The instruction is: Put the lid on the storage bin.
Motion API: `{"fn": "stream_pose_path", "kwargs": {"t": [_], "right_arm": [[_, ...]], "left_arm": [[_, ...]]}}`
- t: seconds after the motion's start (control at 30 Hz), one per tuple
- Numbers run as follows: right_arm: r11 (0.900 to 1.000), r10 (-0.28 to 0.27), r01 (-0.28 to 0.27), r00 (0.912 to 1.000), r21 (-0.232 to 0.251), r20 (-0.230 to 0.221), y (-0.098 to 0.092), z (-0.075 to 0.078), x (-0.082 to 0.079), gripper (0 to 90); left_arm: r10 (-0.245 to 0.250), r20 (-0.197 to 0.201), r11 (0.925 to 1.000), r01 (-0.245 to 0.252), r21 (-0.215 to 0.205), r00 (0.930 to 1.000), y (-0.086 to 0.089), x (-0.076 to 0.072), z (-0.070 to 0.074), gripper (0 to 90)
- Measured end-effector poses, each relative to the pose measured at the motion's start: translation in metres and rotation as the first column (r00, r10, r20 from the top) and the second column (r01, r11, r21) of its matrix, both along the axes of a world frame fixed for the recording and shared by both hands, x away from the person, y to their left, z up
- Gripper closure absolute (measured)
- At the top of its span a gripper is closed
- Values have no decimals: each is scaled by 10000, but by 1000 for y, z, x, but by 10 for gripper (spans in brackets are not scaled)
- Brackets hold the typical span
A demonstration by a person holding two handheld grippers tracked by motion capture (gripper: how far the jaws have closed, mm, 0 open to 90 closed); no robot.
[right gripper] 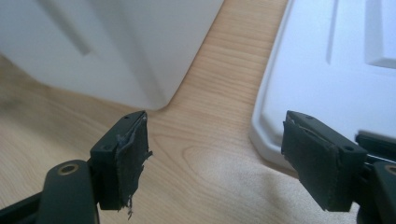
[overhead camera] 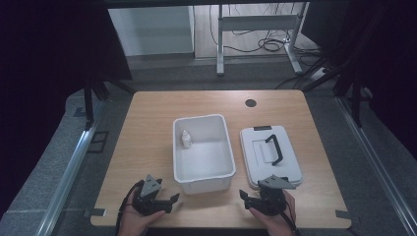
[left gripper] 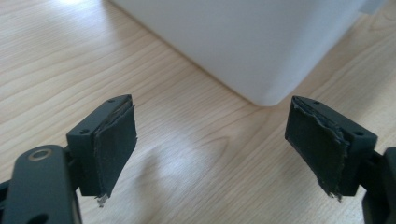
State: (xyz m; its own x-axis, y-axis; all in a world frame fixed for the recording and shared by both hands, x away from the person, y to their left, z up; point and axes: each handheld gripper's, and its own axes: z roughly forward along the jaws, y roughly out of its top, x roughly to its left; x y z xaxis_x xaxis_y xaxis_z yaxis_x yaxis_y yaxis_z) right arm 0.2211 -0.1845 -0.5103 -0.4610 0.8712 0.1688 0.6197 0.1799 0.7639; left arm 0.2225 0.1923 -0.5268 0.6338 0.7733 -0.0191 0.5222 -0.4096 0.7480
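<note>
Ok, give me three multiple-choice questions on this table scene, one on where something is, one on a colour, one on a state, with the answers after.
1. Where is the small bottle?
A. Inside the white bin, near its far left corner
B. On the lid
C. On the table beside the bin

2. What colour is the handle on the white lid?
A. Red
B. Black
C. White

3. How do the jaws of the left gripper stand?
A. Shut on the bottle
C. Shut on the bin's rim
B. Open, with nothing between them

Answers: 1 A, the high view shows it within the bin's walls. 2 B, the handle shows dark against the lid. 3 B, the left gripper view shows bare wood between its pads.
</note>
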Motion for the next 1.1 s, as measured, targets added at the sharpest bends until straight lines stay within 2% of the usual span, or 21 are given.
{"fn": "stream_pose_path", "kwargs": {"t": [0.03,0.1,0.23,0.33,0.47,0.57,0.63,0.77,0.87,1.1], "right_arm": [[10000,-30,29,10000,-38,-57,-1,1,1,234],[9999,-44,44,10000,-142,-15,-2,3,0,237],[9998,-56,56,10000,-213,18,-3,8,-4,243],[9994,6,-5,10000,-348,35,-4,15,-9,259],[9992,-16,15,10000,-406,-30,-6,20,-10,265],[9989,-37,31,9999,-478,-136,-9,24,-6,267],[9984,-137,113,9990,-551,-436,-12,24,5,273],[9972,-252,198,9969,-719,-742,-15,25,19,276],[9973,-377,322,9957,-657,-846,-16,26,24,278],[9977,-492,444,9939,-503,-985,-27,25,19,289]], "left_arm": [[0,0,10000,0,0,10000,0,0,0,176],[-183,218,9985,172,520,9996,0,1,-2,180],[-1,249,9993,-8,387,9997,6,2,1,183],[393,437,9987,-407,316,9983,16,2,6,189],[676,410,9976,-682,115,9969,24,-2,7,194],[775,263,9969,-777,75,9966,27,-2,4,200],[767,231,9967,-773,232,9968,26,-2,1,200],[762,362,9966,-772,271,9964,25,-2,1,200],[836,314,9961,-844,253,9960,26,1,-1,199],[989,383,9951,-991,35,9944,32,1,2,200]]}}
